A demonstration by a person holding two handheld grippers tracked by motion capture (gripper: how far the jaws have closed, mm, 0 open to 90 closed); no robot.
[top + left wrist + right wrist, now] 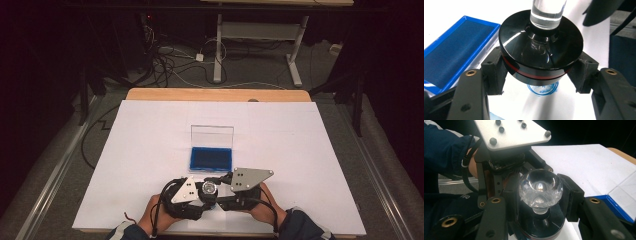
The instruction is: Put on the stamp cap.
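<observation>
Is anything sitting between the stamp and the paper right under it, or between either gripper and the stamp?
Nothing visible. The left gripper clamps the stamp by its black base, the right gripper by its clear knob. Beneath lies bare white paper bearing a blue print.

A round stamp with a glossy black base [541,52] and a clear, faceted glass-like knob [540,188] sits over smooth white paper [150,150] covering a pale wooden table [215,94]. The blue plastic ink-pad case [456,52] holds a matt, felt-like pad; its lid [212,135] is transparent.
</observation>
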